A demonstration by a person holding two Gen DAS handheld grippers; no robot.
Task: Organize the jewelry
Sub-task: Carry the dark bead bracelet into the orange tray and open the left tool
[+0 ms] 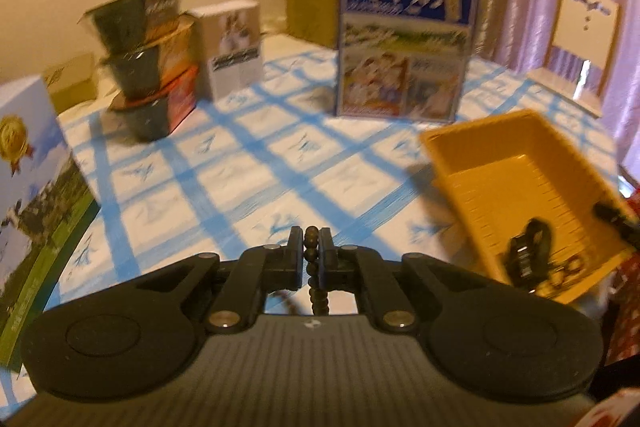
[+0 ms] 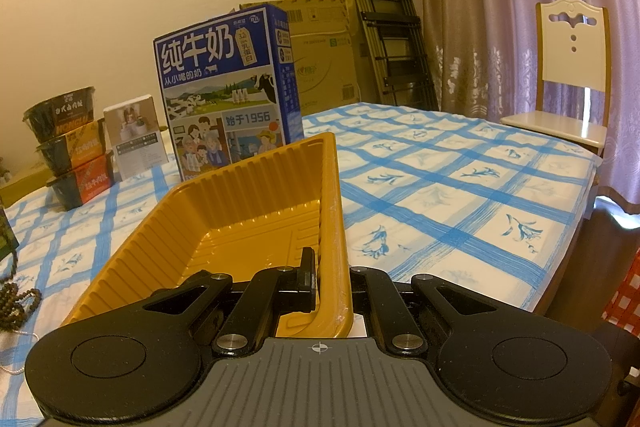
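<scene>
My left gripper (image 1: 311, 241) is shut on a string of dark brown beads (image 1: 312, 267), which hangs down between the fingers above the checked tablecloth. To its right lies a yellow plastic tray (image 1: 520, 163) holding a dark watch (image 1: 528, 255) and a small ring-like piece. My right gripper (image 2: 328, 267) is shut on the near right wall of the same yellow tray (image 2: 248, 203), one finger inside and one outside. More brown beads (image 2: 18, 303) lie on the cloth at the far left of the right wrist view, with a thin silver chain (image 2: 16, 351) below them.
A blue milk carton box (image 1: 404, 43) stands behind the tray. Three stacked noodle bowls (image 1: 148, 67) and a small white box (image 1: 232, 47) stand at the back left. A large box (image 1: 28, 187) is at the left edge. A chair (image 2: 572, 75), a folded ladder and cardboard boxes stand beyond the table.
</scene>
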